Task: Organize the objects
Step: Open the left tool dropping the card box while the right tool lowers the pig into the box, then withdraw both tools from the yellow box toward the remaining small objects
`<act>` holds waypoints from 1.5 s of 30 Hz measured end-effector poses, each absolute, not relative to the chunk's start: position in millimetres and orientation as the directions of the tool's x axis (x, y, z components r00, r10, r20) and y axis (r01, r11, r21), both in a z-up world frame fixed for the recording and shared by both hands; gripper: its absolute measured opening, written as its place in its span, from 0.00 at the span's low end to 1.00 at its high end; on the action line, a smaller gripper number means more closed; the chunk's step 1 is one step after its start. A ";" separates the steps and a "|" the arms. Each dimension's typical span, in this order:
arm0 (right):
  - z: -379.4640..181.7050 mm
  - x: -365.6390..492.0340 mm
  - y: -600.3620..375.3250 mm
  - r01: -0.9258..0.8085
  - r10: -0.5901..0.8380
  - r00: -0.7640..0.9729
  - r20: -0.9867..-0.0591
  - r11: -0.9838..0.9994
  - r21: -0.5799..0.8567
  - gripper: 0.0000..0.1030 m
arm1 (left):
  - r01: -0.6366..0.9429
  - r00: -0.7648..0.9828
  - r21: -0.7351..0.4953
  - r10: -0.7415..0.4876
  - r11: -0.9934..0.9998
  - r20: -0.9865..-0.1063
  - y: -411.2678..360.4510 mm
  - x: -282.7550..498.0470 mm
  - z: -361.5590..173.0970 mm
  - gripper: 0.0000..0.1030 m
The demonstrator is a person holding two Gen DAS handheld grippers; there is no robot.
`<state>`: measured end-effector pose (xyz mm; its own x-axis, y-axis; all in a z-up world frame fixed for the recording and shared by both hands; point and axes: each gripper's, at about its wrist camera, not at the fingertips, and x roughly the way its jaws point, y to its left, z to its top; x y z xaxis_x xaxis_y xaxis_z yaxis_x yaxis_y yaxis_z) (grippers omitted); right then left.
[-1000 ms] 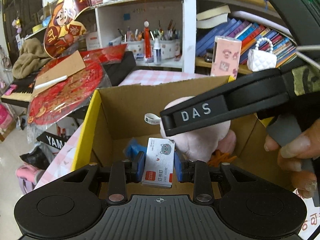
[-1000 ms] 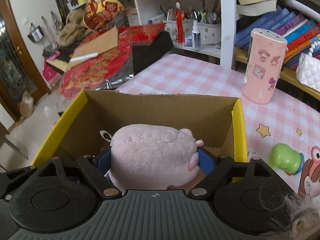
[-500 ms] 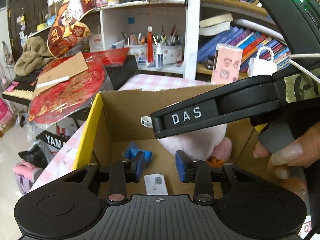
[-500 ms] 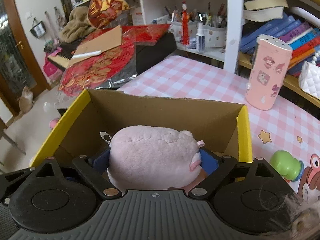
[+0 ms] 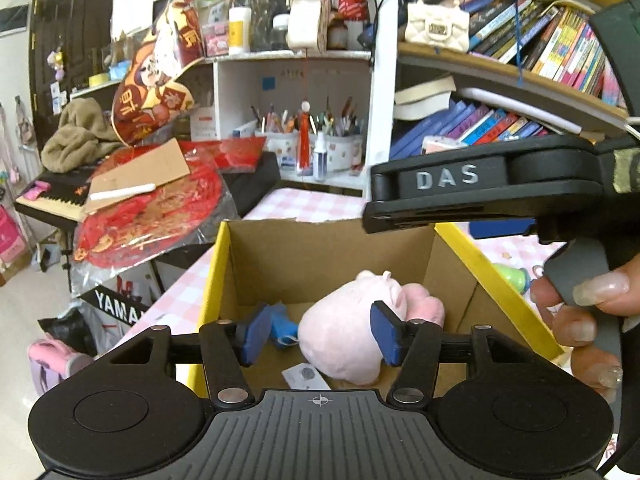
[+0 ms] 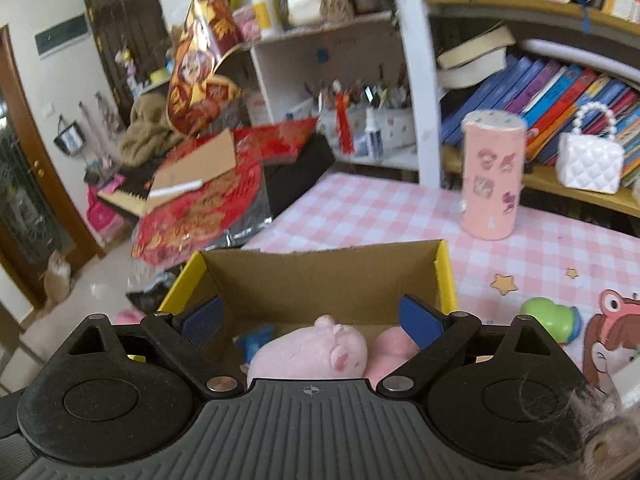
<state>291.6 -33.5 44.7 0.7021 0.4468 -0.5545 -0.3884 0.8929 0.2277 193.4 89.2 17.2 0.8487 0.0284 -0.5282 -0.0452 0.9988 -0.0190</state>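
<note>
A cardboard box (image 5: 320,252) with yellow rims stands on the pink checked table. On its floor lie a pink plush pig (image 5: 344,340), a small white staples box (image 5: 304,374) and a blue toy (image 5: 280,320). My left gripper (image 5: 318,336) hovers over the box with its jaws opening and nothing between the pads. My right gripper (image 6: 312,320) hangs above the box's near edge (image 6: 320,276). Its jaws are opening wide, and the plush pig (image 6: 312,354) lies loose beneath them.
A pink cylinder tin (image 6: 492,180), a green toy (image 6: 552,318) and a white handbag (image 6: 590,164) are to the right of the box. Bookshelves stand behind. Red decorations on a keyboard (image 5: 152,208) lie to the left. A person's hand (image 5: 580,308) holds the right gripper's handle.
The left gripper let go of the staples box, which dropped to the box floor. The right gripper released the plush pig into the box. Both grippers rose and drew back.
</note>
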 end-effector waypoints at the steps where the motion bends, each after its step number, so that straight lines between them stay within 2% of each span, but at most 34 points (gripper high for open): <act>1: 46.2 285.7 -34.5 -0.381 0.436 0.714 -0.548 0.898 0.219 0.92 | -0.047 0.851 -0.020 0.030 0.999 -0.524 90.3 190.0 18.4 0.56; 5: 50.7 261.1 -38.5 -0.351 0.391 0.752 -0.530 0.919 0.180 0.92 | -0.068 0.862 -0.032 0.043 0.997 -0.505 97.2 174.1 22.5 0.64; 14: 52.7 202.6 -43.4 -0.270 0.293 0.819 -0.493 0.955 0.119 0.92 | -0.107 0.858 -0.056 0.064 0.993 -0.510 119.4 133.9 21.7 0.67; 22: 32.7 147.5 -44.8 -0.194 0.231 0.818 -0.526 0.973 0.126 0.92 | -0.104 0.841 -0.056 0.058 0.993 -0.538 129.8 92.6 14.3 0.67; 29: 8.5 97.4 -40.2 -0.142 0.137 0.832 -0.537 0.989 0.034 0.91 | -0.093 0.828 -0.041 0.055 0.995 -0.558 130.3 62.3 4.9 0.72; 34: -2.7 73.3 -39.8 -0.126 0.125 0.817 -0.563 0.991 0.037 0.91 | -0.086 0.825 -0.023 0.058 0.996 -0.563 129.6 44.9 1.3 0.75; 45: -13.1 34.9 -41.2 -0.113 0.101 0.823 -0.559 0.994 0.014 0.91 | -0.075 0.817 -0.004 0.059 0.997 -0.573 123.1 14.0 -9.9 0.81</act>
